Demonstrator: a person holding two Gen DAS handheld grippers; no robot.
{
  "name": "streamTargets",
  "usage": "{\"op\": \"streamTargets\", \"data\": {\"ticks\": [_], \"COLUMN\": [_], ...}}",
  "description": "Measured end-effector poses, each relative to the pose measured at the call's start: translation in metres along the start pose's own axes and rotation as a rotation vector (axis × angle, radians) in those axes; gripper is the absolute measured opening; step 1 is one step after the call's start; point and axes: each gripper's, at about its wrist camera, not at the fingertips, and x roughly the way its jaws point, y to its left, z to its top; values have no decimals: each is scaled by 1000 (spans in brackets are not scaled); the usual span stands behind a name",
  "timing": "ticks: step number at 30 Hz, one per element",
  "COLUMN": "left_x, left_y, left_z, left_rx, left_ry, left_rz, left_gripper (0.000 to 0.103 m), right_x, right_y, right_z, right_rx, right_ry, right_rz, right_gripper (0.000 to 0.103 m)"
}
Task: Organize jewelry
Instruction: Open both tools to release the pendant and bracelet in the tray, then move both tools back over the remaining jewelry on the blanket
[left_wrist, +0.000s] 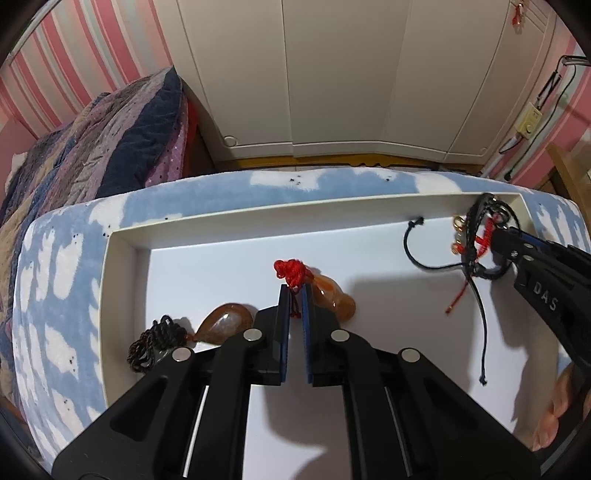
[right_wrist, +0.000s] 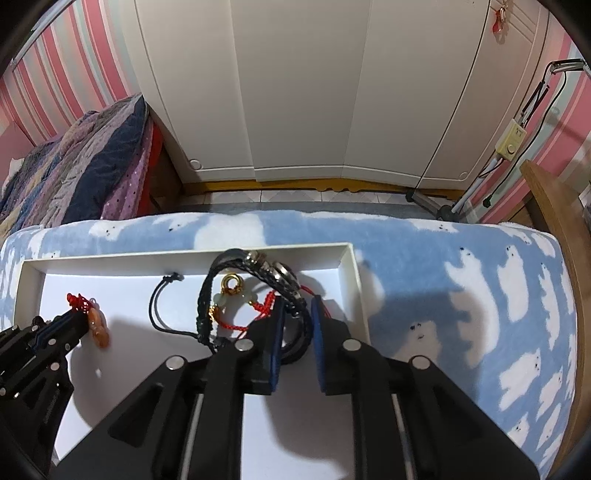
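Observation:
A white tray (left_wrist: 122, 280) lies on a blue fleece cover. My left gripper (left_wrist: 294, 291) is shut on the red cord (left_wrist: 291, 271) of an orange stone pendant (left_wrist: 332, 301), which hangs over the tray's middle; it also shows in the right wrist view (right_wrist: 98, 326). A brown pendant (left_wrist: 225, 323) with a dark braided cord (left_wrist: 155, 341) lies at the tray's left. My right gripper (right_wrist: 297, 308) is shut on a bundle of black braided bracelets (right_wrist: 273, 275) tangled with a red string bracelet (right_wrist: 264, 304) with gold and green beads, at the tray's far right corner.
The tray (right_wrist: 356, 280) sits on a blue cover with white bears (right_wrist: 461, 295). A bed with a quilt (left_wrist: 92, 147) is at the left, white wardrobe doors (right_wrist: 295, 92) behind, a wooden board (right_wrist: 557, 229) at the right.

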Motion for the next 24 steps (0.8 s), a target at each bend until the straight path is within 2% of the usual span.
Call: {"op": "streamTargets", "data": {"ticks": [2,3,4,7,8,9,13,16,18,20,22,24], "left_x": [-8,-13,-19,-44,-55,-63,-104,-140,-157,-170,-185,-194], "left_y": [1,2,5,14,20,24,49,69,80,85,96,97], "left_z": [2,2,2,1,0,-2,-17,-41,-58,-76,-100,-117], "left_rx": [3,3,1,-8,-11,-15,-44,-38,-44,-51,-61,-53], "left_ry": [1,0,-3,-41,-55,-63,-121,-193,-224,-235,-244,-252], "left_rz": [-1,-9,-17,-1,-1,-2,-23,-6,19,18,-14,-15], "left_gripper": [7,16,28,50,53,60,89,95,99,100,100,100], "right_x": [-7,-11,-17,-30,-36,-44,-94,-129,-148,-166,-183,-194], "right_y": [1,2,2,2,2,2,0,-4,-4,-7,-8,-7], "right_z": [1,1,2,2,2,1,-12,-29,-43,-60,-81,-96], "right_rx": [-2,-6,-12,-11,-12,-13,-22,-16,-18,-21,-13,-15], "right_ry": [-11,-23,-34,-37,-43,-52,-140,-183,-194,-200,-213,-223], "right_rz": [3,-4,-10,4,6,3,-16,-22,-17,-20,-19,11], "right_gripper": [36,41,42,42,42,45,75,86,89,89,90,90]}}
